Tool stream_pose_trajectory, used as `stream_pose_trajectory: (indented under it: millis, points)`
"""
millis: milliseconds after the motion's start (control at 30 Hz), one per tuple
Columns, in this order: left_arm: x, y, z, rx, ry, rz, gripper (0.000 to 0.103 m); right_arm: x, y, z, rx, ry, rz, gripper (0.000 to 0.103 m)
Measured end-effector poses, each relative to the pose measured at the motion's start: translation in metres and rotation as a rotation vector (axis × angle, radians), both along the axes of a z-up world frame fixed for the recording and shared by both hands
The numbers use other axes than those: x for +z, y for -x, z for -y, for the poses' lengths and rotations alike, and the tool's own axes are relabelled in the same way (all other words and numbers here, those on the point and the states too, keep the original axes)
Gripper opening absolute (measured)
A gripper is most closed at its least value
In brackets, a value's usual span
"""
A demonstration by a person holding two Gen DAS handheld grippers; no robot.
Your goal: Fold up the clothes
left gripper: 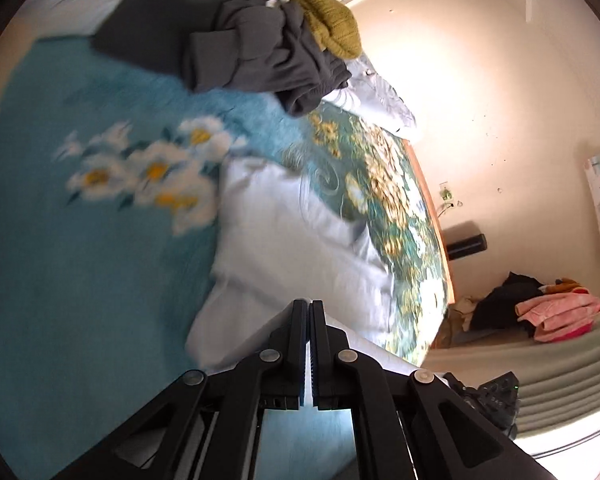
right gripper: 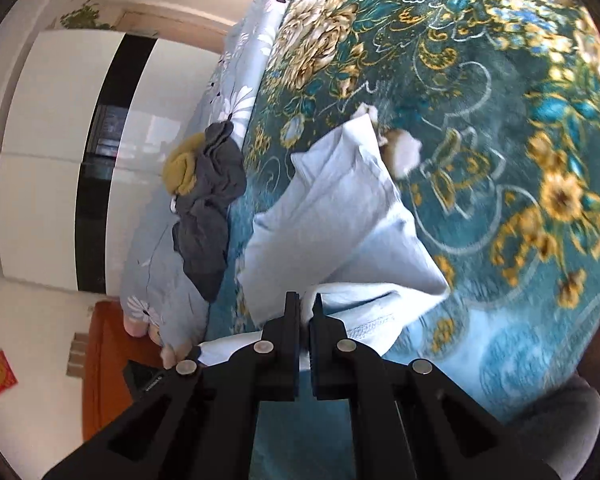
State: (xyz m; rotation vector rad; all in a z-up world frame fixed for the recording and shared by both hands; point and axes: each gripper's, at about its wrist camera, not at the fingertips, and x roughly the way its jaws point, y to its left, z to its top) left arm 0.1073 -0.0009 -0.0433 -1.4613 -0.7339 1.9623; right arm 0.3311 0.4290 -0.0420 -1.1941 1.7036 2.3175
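Pale blue cloth, a light garment (left gripper: 300, 248), is lying partly folded on the bed, spread across the teal blanket (left gripper: 80, 260) where its plain plush part is meeting the gold-flowered part (left gripper: 384, 184). Left gripper (left gripper: 310, 308) is sitting at the garment's near edge, jaws pressed together with a thin fold of the pale fabric apparently pinched between them; motion blur is softening the cloth here. Right gripper (right gripper: 305, 304) is likewise biting the near hem of the same garment (right gripper: 340, 216), jaws nearly closed on a white-blue fold showing a stitched edge. From the right wrist view the garment is running away from the jaws in a long doubled panel, its far corner lying on the flowered blanket (right gripper: 480, 100), with something small and white (right gripper: 404, 152) just beside that corner. Dark grey clothes (left gripper: 220, 36) are sitting heaped toward the far edge of the bed, an olive-yellow knit (left gripper: 332, 24) touching them on top; the same heap (right gripper: 208, 200) is showing in the right view beside a daisy-print sheet (right gripper: 168, 280). Off the bed, pink (left gripper: 560, 312) and black (left gripper: 500, 300) clothing is lying piled on another surface by the wall.
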Motion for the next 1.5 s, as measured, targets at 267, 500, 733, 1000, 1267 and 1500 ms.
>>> stream_pose_trajectory:
  millis: [267, 500, 733, 1000, 1267, 1500]
  points:
    - [-0.044, 0.086, -0.028, 0.085, 0.002, 0.147, 0.002, -0.017, 0.093, -0.031, 0.008, -0.049, 0.155, 0.007]
    - [-0.071, 0.103, -0.022, 0.115, 0.025, 0.220, 0.022, -0.022, 0.112, -0.046, -0.002, -0.118, 0.181, 0.040]
    - [-0.080, 0.073, -0.018, 0.044, 0.031, 0.236, 0.046, -0.054, 0.089, -0.032, 0.052, -0.116, 0.262, 0.040]
    - [-0.090, 0.050, -0.021, 0.003, 0.001, 0.274, 0.046, -0.097, 0.088, -0.013, 0.010, 0.110, 0.232, 0.040]
    - [-0.091, 0.055, -0.030, 0.019, -0.056, 0.273, 0.049, -0.097, 0.087, -0.023, -0.143, 0.146, 0.173, 0.045]
    - [-0.093, 0.053, -0.030, 0.083, -0.072, 0.276, 0.046, -0.090, 0.093, -0.034, -0.251, 0.144, 0.168, 0.040]
